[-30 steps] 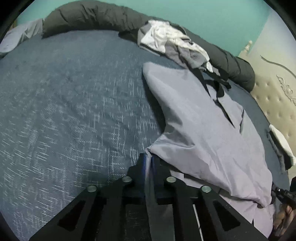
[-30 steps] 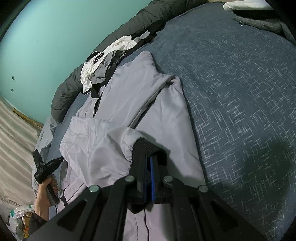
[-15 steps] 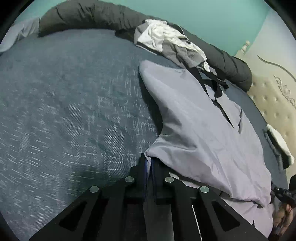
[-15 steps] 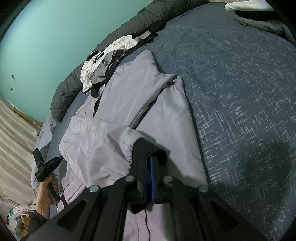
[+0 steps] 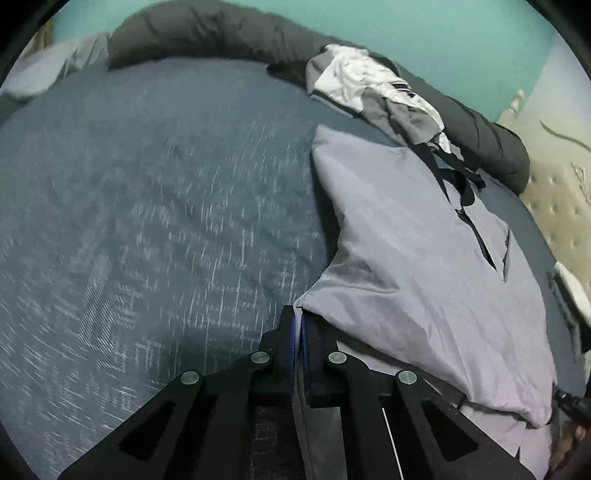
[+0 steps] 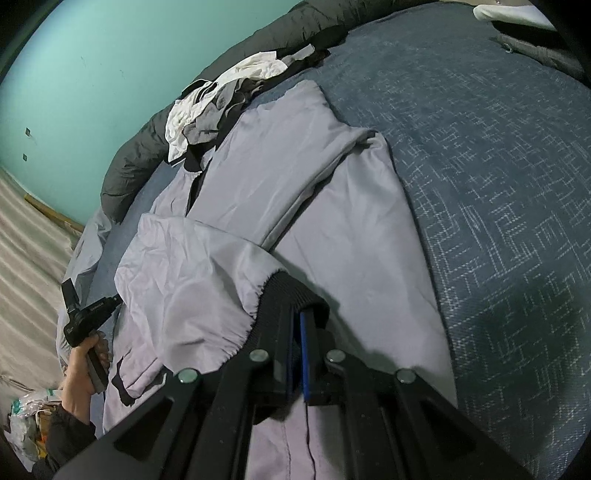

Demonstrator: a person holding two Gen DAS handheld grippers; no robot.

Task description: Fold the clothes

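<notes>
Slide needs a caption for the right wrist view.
Right hand-held gripper clamps the grey jacket's black cuff over a blue bedspread.

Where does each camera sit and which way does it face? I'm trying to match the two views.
Left wrist: sits on the left tongs, looking across the blue bedspread toward the teal wall; the tongs pinch the grey jacket.
Right wrist: sits on the right tongs, facing the same wall; they clamp the jacket's black cuff. The person's left hand shows at lower left.
Shared: the jacket, the clothes pile and the dark rolled duvet.
</notes>
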